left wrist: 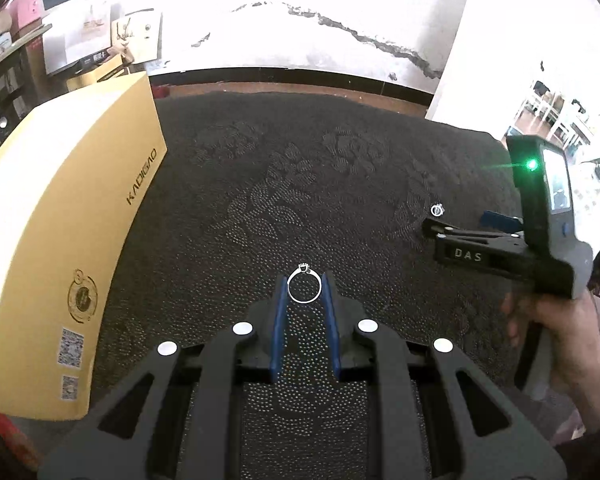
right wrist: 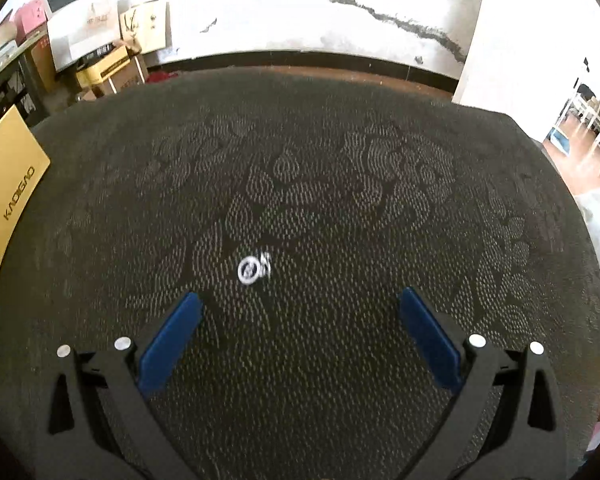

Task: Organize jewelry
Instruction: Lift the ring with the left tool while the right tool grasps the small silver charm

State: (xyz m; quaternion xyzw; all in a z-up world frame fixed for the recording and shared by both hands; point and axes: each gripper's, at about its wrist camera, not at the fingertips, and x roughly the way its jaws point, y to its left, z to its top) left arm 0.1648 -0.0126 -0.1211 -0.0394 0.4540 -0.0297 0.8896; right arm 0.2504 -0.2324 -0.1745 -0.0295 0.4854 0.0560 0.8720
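"KADIGAO" printed dark along the side of the yellow box point(left wrist: 80, 216) — also readable in the right wrist view point(right wrist: 12, 184). "DAS" in raised letters on the right tool point(left wrist: 456, 236). QR codes on the box end — not decodable.

A lived-in home room: cracked white wall point(right wrist: 340, 20), stacked cardboard boxes point(right wrist: 100, 52), patterned dark tablecloth point(right wrist: 320, 200).

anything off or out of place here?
Nothing damaged. One small silver ring lies loose on the dark patterned cloth, ahead of the open right gripper. The left gripper holds a silver solitaire ring.
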